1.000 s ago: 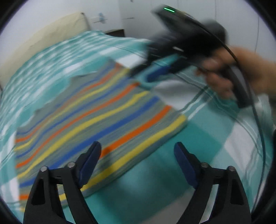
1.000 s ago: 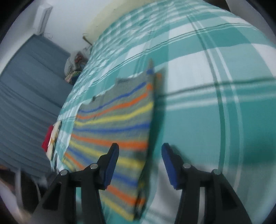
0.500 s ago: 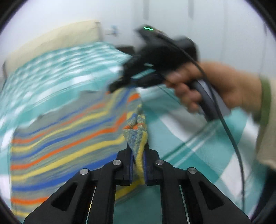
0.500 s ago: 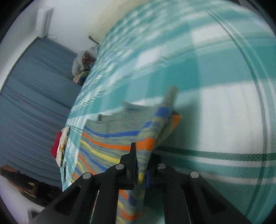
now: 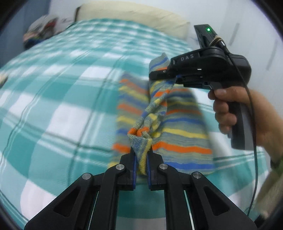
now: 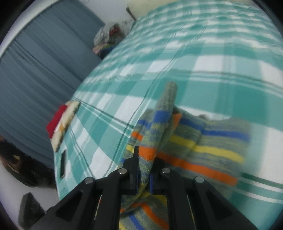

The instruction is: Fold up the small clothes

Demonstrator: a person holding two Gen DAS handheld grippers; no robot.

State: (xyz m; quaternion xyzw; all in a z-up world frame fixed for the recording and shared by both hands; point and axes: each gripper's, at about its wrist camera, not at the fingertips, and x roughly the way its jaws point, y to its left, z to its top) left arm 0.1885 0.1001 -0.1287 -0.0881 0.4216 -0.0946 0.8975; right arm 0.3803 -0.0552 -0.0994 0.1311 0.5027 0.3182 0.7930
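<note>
A small striped knit garment (image 5: 178,123) in grey, orange, yellow and blue hangs over the teal and white checked bedspread (image 5: 58,99). My left gripper (image 5: 141,159) is shut on one corner of its edge. My right gripper (image 5: 159,75) is shut on the other corner further away, so the edge stretches between the two, lifted off the bed. In the right wrist view the right gripper (image 6: 144,169) pinches a bunched fold of the garment (image 6: 208,150), and the rest drapes to the right.
A small stack of folded red and cream clothes (image 6: 61,122) lies near the bed's left edge. A pile of clothes (image 6: 106,40) sits by the grey curtain (image 6: 35,70). A cream headboard (image 5: 132,16) stands at the far end.
Both grippers went from open to shut on the garment's edge, then lifted it off the bed and swung it to the right across the bedspread.
</note>
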